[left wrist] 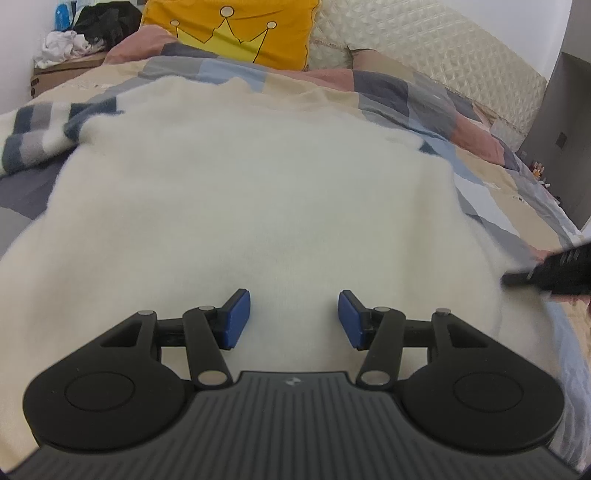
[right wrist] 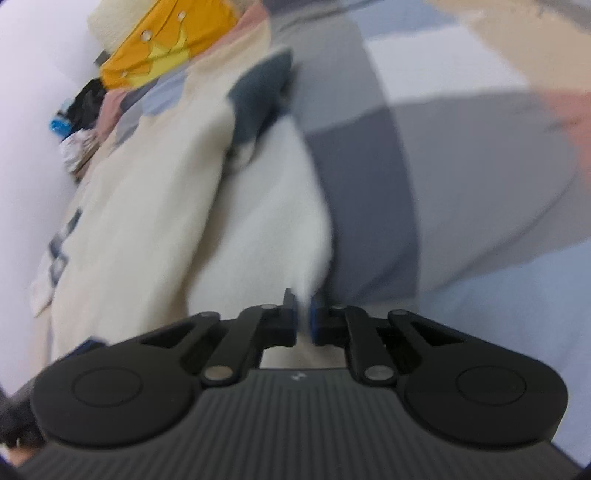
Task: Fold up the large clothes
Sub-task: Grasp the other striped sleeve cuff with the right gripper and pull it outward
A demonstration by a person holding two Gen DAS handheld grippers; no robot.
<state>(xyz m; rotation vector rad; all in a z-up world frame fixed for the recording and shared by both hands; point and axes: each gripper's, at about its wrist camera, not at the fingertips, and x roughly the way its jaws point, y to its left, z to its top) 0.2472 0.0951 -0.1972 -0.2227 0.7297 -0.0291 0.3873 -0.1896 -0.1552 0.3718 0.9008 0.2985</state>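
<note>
Cream sweater [left wrist: 258, 192] spread on the bed [left wrist: 509, 184]; right tongs [right wrist: 303, 317] pinching its edge, left tongs [left wrist: 294, 319] spread above it, folding looks barely begun

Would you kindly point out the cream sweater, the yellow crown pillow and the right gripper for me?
cream sweater [left wrist: 258, 192], left wrist view, middle of its spread body.
yellow crown pillow [left wrist: 236, 33], left wrist view, on the crown print.
right gripper [right wrist: 303, 317], right wrist view, between its fingertips, pinching the sweater's edge.
</note>
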